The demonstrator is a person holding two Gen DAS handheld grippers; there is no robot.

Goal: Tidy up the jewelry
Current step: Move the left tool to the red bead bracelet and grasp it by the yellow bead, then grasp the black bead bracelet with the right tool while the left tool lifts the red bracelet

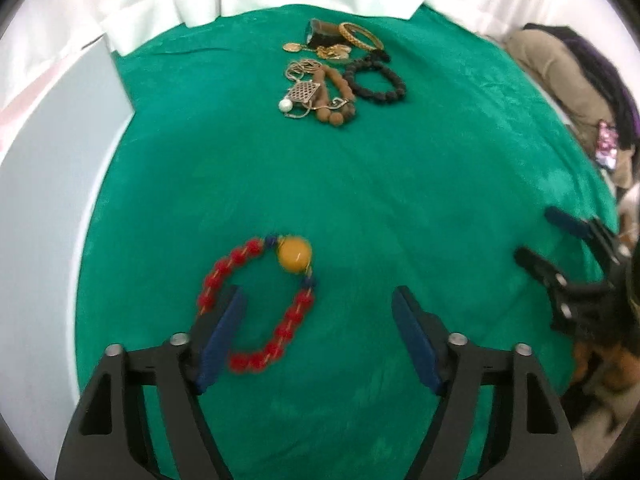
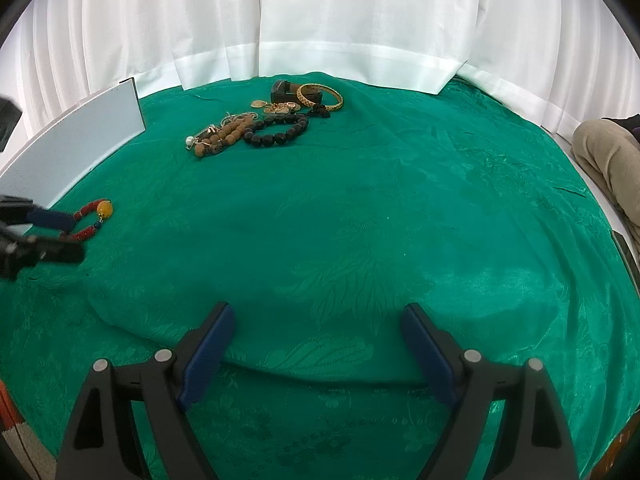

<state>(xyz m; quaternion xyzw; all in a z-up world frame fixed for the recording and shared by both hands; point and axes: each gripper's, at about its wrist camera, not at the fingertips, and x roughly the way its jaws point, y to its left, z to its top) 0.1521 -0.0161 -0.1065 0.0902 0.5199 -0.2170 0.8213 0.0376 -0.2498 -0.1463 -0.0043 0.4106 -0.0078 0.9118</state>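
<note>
Left gripper (image 1: pixel 318 308) fills the lower frame, jaws wide apart over the green brocade counter (image 1: pixel 400 200); the right gripper (image 2: pixel 316 326) also has its jaws apart. At lower left, a red bead bracelet (image 1: pixel 256 304) with one round amber bead lies partly under a blue-padded finger (image 1: pixel 224 332). At upper centre sits a jewelry pile (image 1: pixel 336 72): wooden beads, black beads, gold chains.

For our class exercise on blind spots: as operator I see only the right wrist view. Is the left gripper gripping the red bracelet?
Observer: No. The left wrist view shows the left gripper with jaws wide apart. The red bracelet lies on the green cloth, its left side behind one finger.
Operator: Anything in the far pile I can't make out?
Observer: A square lattice pendant, lying beside the white pearl.
</note>
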